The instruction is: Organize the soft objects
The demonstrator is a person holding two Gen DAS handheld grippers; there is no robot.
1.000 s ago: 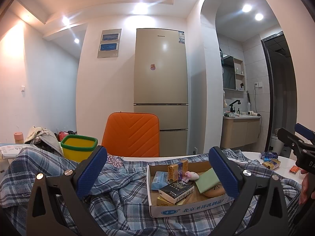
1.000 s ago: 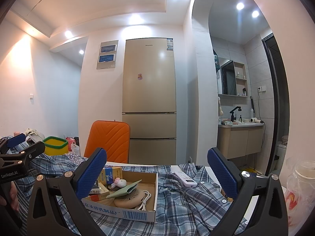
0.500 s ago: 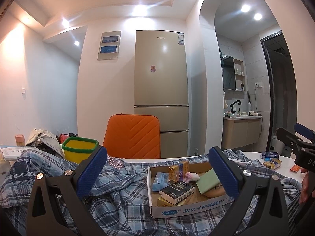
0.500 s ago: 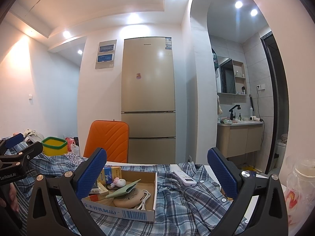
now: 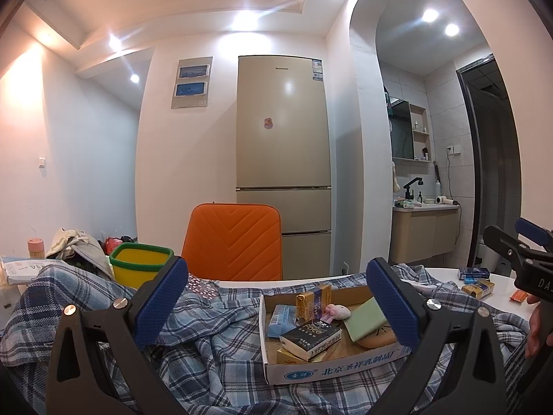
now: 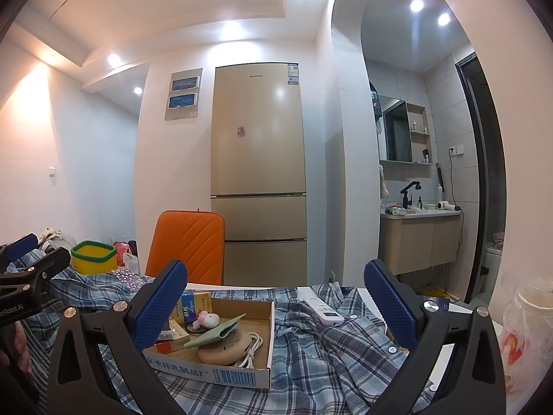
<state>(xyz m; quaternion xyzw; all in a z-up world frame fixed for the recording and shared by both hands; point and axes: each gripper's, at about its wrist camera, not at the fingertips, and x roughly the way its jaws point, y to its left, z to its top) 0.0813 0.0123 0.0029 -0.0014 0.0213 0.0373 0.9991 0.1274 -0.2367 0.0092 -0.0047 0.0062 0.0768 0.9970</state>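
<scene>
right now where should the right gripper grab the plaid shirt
Judging from the right wrist view, grip the plaid shirt at the raised buttoned fold on its right part, coming down from above. That ridge stands up off the table, clear of the cardboard box and the white remote lying on the cloth. The right gripper is open.

A white table [image 5: 497, 285] carries a rumpled blue plaid shirt [image 5: 221, 339] across most of its top. Small packets [image 5: 478, 288] lie on the bare right end, well clear of the cloth.
</scene>
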